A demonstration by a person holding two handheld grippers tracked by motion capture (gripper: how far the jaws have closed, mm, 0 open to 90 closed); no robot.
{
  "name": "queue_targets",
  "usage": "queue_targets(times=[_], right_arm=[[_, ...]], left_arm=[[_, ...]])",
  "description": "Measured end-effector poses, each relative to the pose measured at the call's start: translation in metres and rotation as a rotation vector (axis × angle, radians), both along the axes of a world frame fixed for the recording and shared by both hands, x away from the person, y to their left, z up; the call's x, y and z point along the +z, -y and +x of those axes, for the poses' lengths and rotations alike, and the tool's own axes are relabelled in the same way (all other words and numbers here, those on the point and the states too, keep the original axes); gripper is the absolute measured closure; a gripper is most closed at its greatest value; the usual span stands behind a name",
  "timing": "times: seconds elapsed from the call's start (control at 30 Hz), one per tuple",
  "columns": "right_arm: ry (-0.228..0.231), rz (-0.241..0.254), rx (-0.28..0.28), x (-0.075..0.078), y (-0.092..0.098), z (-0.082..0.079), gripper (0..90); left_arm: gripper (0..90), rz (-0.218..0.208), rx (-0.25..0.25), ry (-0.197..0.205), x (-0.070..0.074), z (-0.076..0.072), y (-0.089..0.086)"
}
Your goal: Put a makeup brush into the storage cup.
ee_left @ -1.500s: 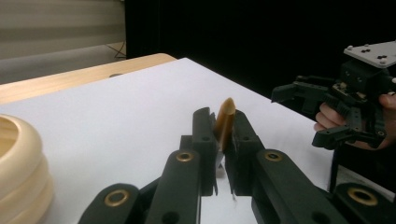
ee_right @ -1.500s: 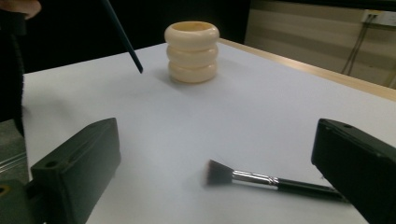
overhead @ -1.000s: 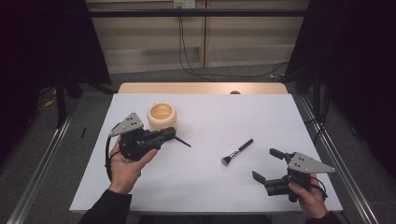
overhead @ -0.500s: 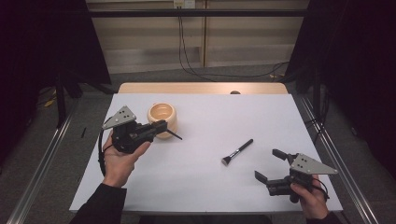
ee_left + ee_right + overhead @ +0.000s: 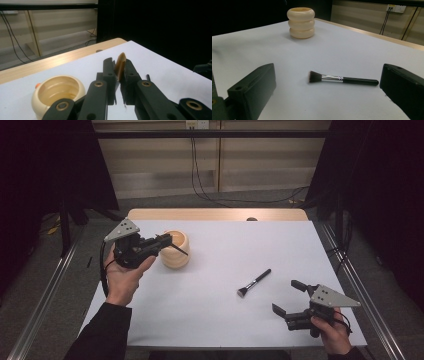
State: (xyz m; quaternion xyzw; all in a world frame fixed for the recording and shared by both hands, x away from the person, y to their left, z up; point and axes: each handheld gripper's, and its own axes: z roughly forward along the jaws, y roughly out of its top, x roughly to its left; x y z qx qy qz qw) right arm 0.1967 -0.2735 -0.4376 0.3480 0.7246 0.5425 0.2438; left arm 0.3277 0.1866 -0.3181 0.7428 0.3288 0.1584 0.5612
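My left gripper (image 5: pixel 166 240) hangs above the table's left side, just left of a cream ribbed cup (image 5: pixel 177 255), and is shut on a thin brush (image 5: pixel 180 251) whose dark handle pokes out over the cup. In the left gripper view the jaws (image 5: pixel 117 66) pinch the brush (image 5: pixel 120 63) with its brown tip up, and the cup (image 5: pixel 58 91) stands open below to the left. My right gripper (image 5: pixel 285 296) rests open near the front right edge. A black-handled makeup brush (image 5: pixel 255 282) lies flat ahead of it, seen between the wide jaws (image 5: pixel 327 92) as brush (image 5: pixel 342 79).
The white table top (image 5: pixel 215 320) has a wooden strip (image 5: pixel 215 214) along its far edge. Metal rails run down both sides on the floor. The cup (image 5: pixel 301 23) stands far beyond the lying brush in the right gripper view.
My left gripper has risen and moved left and away with the thin brush, ending beside the cup. The right gripper and the lying brush have stayed put.
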Motion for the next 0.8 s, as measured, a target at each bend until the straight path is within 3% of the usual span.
queue_targets(times=[0.03,0.27,0.8], right_arm=[[0.0,0.0,0.001,0.0,0.0,0.0,0.0],[-0.005,-0.005,0.01,0.0,0.0,0.0,0.0],[-0.003,-0.002,0.014,0.0,0.0,0.0,0.0]], left_arm=[[84.1,-0.013,0.003,-0.005,0.001,0.002,0.0],[84.1,0.014,0.021,0.004,0.006,0.013,-0.001],[84.1,0.017,0.083,-0.01,0.002,0.039,-0.008]])
